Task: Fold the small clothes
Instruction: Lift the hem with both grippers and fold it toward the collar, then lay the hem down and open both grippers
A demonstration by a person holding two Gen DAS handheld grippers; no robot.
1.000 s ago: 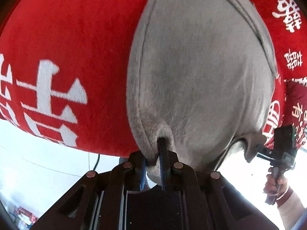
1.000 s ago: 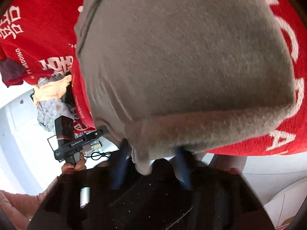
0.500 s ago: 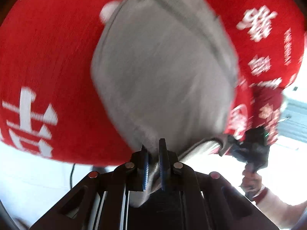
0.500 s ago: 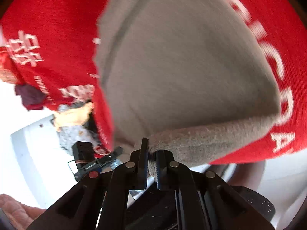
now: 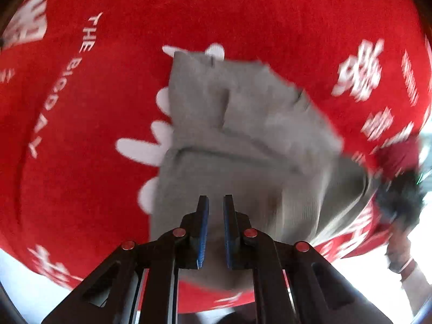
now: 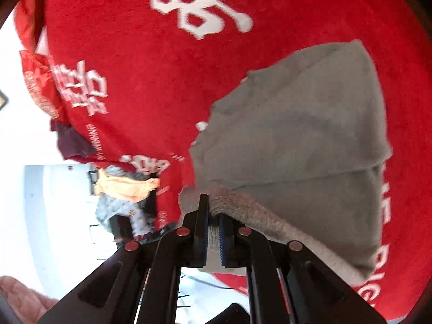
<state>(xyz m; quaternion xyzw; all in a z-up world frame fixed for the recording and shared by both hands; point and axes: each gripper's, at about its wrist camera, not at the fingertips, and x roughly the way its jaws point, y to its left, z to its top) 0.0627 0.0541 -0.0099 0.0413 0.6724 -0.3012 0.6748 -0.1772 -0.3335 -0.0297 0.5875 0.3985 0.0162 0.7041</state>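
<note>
Right wrist — tongs clamped on gray garment hem.

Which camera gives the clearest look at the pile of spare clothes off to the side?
The right wrist view: the pile of spare clothes, orange over grey print, sits sharp beside the red cloth. The left wrist view does not show it, only the grey garment and a blurred hand.

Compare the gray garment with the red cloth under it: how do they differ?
The gray garment is plain and small; the red cloth carries white lettering and fills most of both views. The gray garment is doubled over, its near edge pinched in the left claw and right claw; the red cloth lies spread flat, ungripped. Both are soft fabric.
</note>
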